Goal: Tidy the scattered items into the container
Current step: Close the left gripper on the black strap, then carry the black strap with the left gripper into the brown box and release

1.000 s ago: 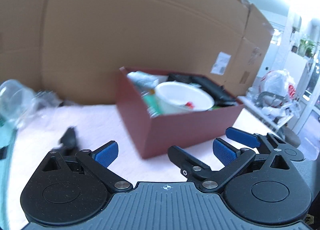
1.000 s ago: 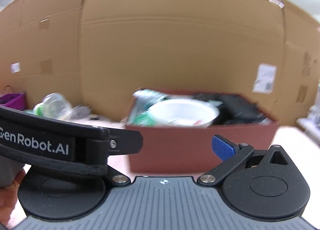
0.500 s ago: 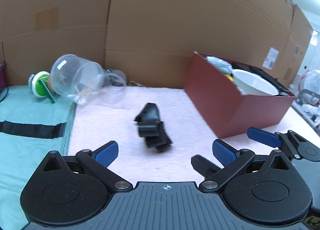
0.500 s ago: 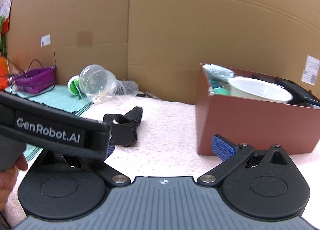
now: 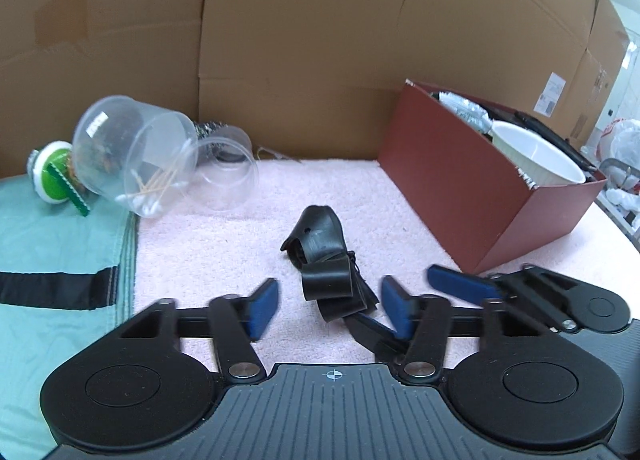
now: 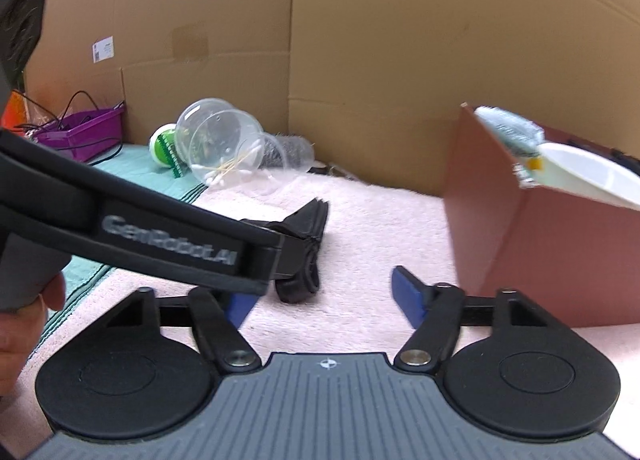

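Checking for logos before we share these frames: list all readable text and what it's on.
"GenRobot.AI": on the side of the left gripper, seen from the right wrist view; motion-blurred but legible.
White label on the cardboard wall: too small to read.
White label on the cardboard boxes behind the red box: too small to read.
Sticker on the clear cup: unreadable.

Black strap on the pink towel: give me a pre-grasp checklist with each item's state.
1. Black strap lies free on the pink towel: ok.
2. Strap between left claw pads: ok; jaws closing, no contact yet.
3. Right claw empty, jaws closing: ok.
4. The claws clear of each other: not ok, they crowd over the strap.
5. Room in the red box: cannot tell; a white bowl fills much of it.
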